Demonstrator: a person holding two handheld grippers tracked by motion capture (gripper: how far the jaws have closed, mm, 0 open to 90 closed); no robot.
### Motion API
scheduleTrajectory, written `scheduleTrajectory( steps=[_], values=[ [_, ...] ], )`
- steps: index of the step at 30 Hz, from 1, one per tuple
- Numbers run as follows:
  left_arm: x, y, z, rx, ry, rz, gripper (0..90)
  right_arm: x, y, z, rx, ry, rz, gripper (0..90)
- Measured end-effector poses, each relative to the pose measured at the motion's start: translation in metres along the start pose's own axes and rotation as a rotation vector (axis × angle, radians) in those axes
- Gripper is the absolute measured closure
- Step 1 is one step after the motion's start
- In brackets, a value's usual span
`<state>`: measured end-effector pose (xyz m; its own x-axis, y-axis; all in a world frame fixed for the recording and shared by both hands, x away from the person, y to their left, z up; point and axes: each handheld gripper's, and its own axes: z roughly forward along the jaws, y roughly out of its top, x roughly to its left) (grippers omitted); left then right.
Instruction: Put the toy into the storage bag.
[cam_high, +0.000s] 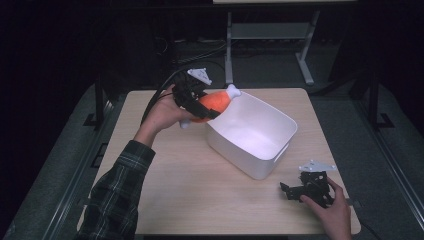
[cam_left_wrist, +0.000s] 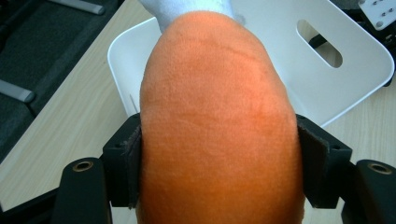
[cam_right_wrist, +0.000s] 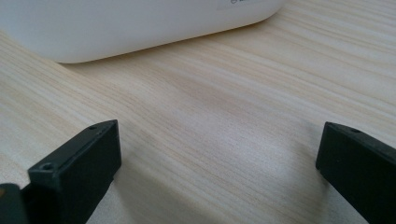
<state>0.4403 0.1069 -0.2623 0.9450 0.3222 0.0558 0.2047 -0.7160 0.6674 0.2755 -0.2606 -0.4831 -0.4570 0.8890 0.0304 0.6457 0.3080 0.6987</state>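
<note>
**One plush drumstick clamped over the tub's rim**

The left gripper grasps the orange plush drumstick, its pads pressing the toy's fat body from both sides. The toy hangs above the far left corner of the white tub, white bone end pointing across it. The right gripper rests spread and unladen on the bench, near the tub's near corner.
</note>
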Motion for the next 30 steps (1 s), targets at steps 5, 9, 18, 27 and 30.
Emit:
scheduleTrajectory(
  steps=[5,9,18,27,30],
  values=[
    [0.004,0.011,0.008,0.004,-0.015,0.008,28.5,0.000,0.000,0.000,0.000,0.000,0.000,0.0],
    [0.005,0.019,0.015,0.004,-0.026,0.014,28.5,0.000,0.000,0.000,0.000,0.000,0.000,0.0],
    [0.007,0.036,0.033,0.005,-0.050,0.039,28.4,0.000,0.000,0.000,0.000,0.000,0.000,0.0],
    [0.006,0.048,0.060,0.041,-0.065,0.077,27.6,0.000,0.000,0.000,0.000,-0.001,0.000,0.0],
    [0.005,0.050,0.069,0.042,-0.067,0.084,27.0,0.000,0.000,0.000,0.000,-0.001,0.000,0.0]
  ],
)
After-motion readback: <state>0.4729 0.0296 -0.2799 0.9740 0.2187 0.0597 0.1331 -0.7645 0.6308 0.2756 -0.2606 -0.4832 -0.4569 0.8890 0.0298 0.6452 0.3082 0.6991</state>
